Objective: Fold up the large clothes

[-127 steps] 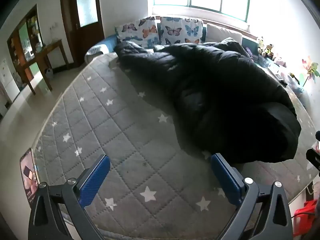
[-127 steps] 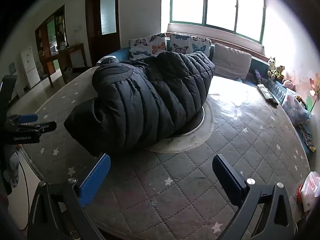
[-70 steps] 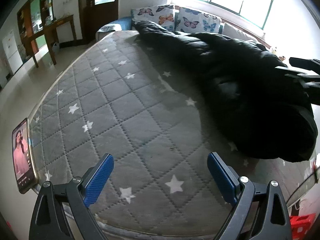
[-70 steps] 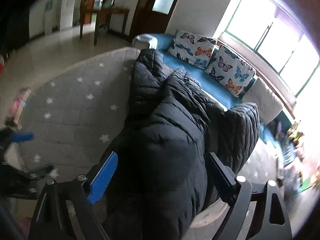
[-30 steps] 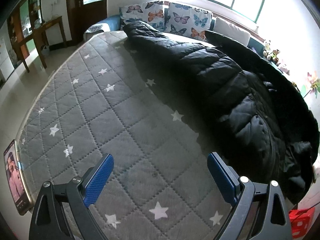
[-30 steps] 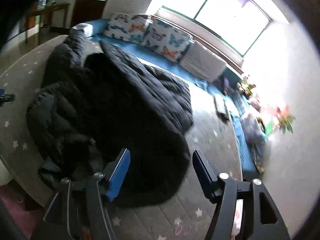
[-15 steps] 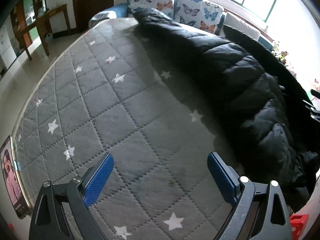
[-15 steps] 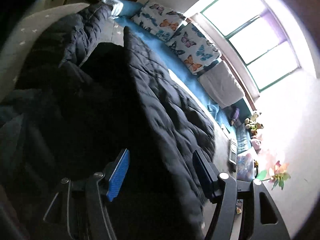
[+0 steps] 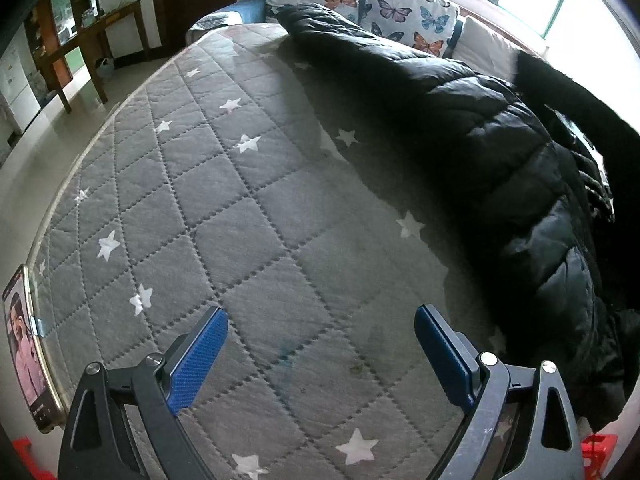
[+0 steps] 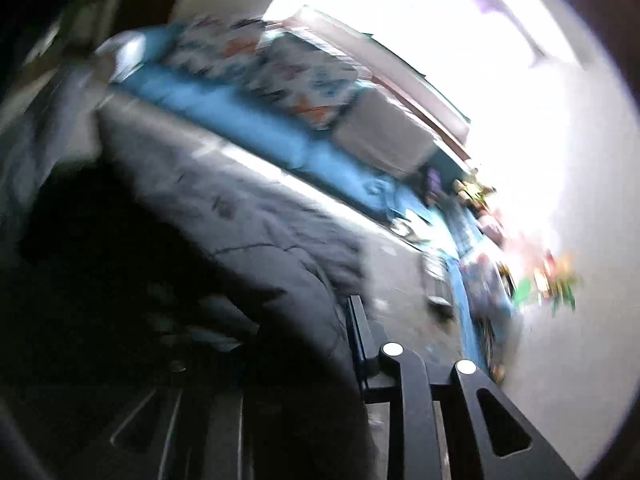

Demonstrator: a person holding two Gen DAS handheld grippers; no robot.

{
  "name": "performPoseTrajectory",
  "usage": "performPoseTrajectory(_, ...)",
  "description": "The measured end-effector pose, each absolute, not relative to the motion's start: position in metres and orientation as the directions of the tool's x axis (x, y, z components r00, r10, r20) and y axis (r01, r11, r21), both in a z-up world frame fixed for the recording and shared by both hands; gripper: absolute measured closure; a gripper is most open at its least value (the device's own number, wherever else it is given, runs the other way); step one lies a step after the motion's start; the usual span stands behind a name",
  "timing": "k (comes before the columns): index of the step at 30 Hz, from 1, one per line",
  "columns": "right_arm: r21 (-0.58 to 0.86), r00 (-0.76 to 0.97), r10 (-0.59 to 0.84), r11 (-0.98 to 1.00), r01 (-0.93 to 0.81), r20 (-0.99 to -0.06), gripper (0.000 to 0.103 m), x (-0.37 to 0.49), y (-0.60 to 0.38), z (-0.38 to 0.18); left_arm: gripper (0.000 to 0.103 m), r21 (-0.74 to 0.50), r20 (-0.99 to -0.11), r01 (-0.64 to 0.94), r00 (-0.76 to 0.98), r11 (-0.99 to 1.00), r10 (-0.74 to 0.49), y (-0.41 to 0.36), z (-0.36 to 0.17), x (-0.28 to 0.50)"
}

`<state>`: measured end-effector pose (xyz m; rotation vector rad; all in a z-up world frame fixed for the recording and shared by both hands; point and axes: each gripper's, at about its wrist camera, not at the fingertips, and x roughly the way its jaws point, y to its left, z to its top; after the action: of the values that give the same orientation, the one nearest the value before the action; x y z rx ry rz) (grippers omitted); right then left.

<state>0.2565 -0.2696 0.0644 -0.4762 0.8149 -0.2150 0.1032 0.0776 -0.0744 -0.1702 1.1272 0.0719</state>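
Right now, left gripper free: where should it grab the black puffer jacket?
Probably the jacket's near edge, where it meets the quilted mattress. The open left gripper could come in low from the bare mattress side; the puffy edge gives a pinchable fold.

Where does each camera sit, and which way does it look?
Left wrist: on the left gripper, looking down across the grey star mattress at the black jacket; both blue fingers show, wide apart, nothing between them.
Right wrist: on the right gripper, tilted and blurred, close over the jacket; its jaws are closing with jacket fabric between them.
Shared: jacket, mattress, butterfly pillows, window.
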Motion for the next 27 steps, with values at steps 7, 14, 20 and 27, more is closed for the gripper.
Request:
performPoseTrajectory(7, -0.334, 0.573, -0.481, 0.876, 0.349, -0.663, 0.077, 0.206, -0.440, 0.098, 0.002, -0.092, -0.896, -0.118, 0.442, 0.989, -0.031, 0.059, -0.067, 0.102)
performPoseTrajectory(14, -0.249, 0.367, -0.509, 0.788, 0.564, -0.779, 0.076, 0.156, -0.542, 0.033, 0.002, -0.097, -0.887, -0.090, 0.459, 0.991, -0.045, 0.038, -0.053, 0.106)
performPoseTrajectory(20, -0.256, 0.296, -0.469, 0.798, 0.545, -0.832, 0.076, 0.128, -0.562, -0.012, 0.001, -0.100, -0.876, -0.071, 0.480, 0.993, -0.054, 0.026, -0.036, 0.119)
performPoseTrajectory(27, -0.160, 0.477, -0.245, 0.964, 0.213, -0.844, 0.065, 0.146, -0.487, 0.000, 0.001, -0.119, -0.860, -0.109, 0.508, 0.987, -0.048, 0.036, -0.016, 0.159)
